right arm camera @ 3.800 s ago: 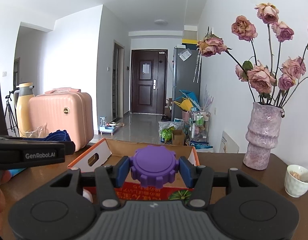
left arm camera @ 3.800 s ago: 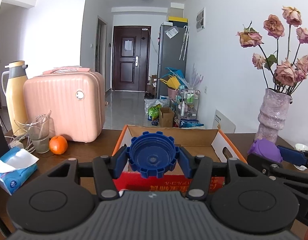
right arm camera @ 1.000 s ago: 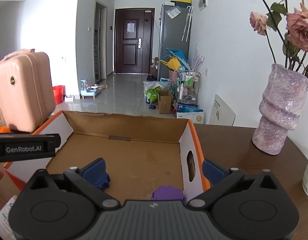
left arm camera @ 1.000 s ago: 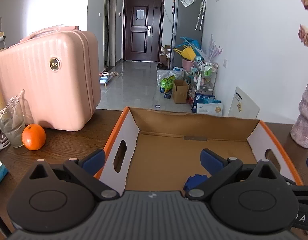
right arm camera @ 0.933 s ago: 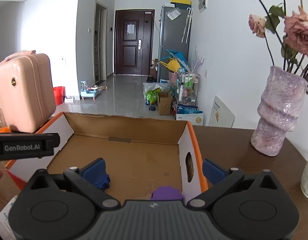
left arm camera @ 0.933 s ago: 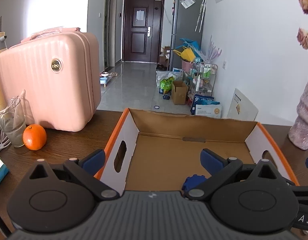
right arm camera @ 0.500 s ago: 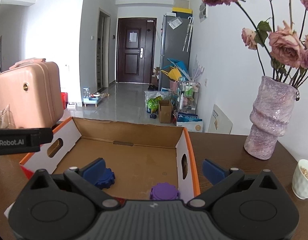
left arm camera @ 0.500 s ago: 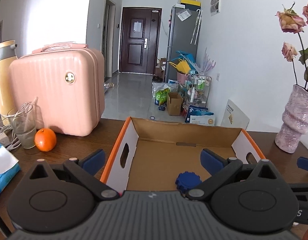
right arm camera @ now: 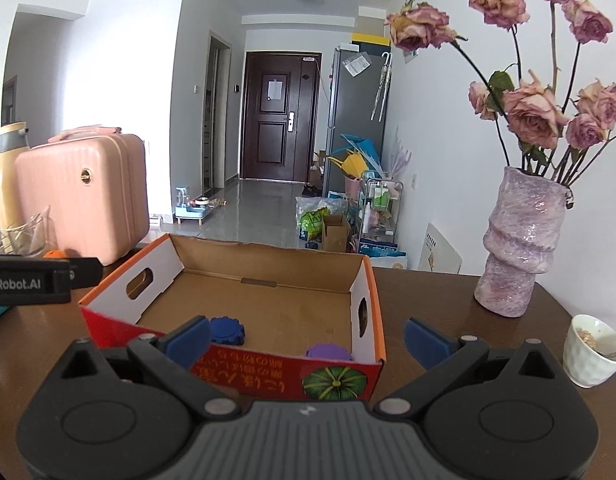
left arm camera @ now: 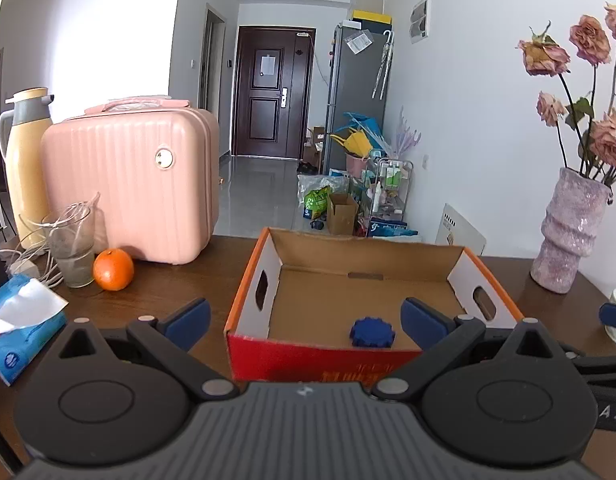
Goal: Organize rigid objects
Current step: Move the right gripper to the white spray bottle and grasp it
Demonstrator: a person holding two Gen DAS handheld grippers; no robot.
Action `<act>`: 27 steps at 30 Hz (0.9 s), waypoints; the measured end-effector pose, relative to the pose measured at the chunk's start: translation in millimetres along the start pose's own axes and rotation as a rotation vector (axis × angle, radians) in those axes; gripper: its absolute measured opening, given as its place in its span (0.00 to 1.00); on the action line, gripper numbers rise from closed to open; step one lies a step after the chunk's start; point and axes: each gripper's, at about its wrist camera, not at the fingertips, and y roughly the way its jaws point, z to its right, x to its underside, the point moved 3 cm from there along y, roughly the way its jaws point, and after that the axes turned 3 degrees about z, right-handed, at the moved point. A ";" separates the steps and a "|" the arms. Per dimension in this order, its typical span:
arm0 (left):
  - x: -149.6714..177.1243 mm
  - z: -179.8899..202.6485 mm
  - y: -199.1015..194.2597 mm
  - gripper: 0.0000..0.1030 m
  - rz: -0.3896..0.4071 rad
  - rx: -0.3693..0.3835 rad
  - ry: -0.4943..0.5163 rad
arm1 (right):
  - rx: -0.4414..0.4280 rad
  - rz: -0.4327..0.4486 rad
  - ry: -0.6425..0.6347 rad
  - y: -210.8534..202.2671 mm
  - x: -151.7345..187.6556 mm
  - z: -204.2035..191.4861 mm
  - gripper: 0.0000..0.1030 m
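Note:
An open cardboard box [left arm camera: 254, 292] [right arm camera: 370, 300] with orange rims and a red front stands on the dark wooden table. A blue toothed cap [left arm camera: 372, 333] [right arm camera: 227, 330] lies on the box floor near its front wall. A purple toothed cap [right arm camera: 329, 351] lies in the front right corner, partly hidden by the red wall. My left gripper [left arm camera: 304, 314] is open, pulled back in front of the box, with nothing between its fingers. My right gripper [right arm camera: 306, 334] is open too, held before the box's front right corner, empty.
A pink suitcase [left arm camera: 132, 184], a yellow thermos [left arm camera: 22, 168], a glass [left arm camera: 72, 252], an orange [left arm camera: 113, 269] and a tissue pack [left arm camera: 16, 328] crowd the table's left. A purple vase [right arm camera: 516, 244] with roses and a small white cup [right arm camera: 590, 350] stand at the right.
Both grippers held the caps 3.8 s ago, then let them go inside the box. Since a second ago both have backed away and risen, so the box's red front wall shows.

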 end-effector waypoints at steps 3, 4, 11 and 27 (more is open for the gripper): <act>5.8 -2.0 -10.4 1.00 -0.002 0.002 0.009 | -0.003 0.007 -0.006 -13.7 4.4 -0.4 1.00; 8.0 -2.6 -14.7 1.00 -0.001 0.004 0.012 | -0.004 0.009 -0.007 -17.5 5.5 -0.6 1.00; 20.6 -6.6 -42.1 1.00 -0.002 0.007 0.023 | -0.012 0.025 -0.004 -47.4 20.1 -3.1 1.00; 68.1 -17.5 -94.6 1.00 -0.038 0.007 0.052 | -0.048 0.025 0.023 -97.0 64.4 -10.5 1.00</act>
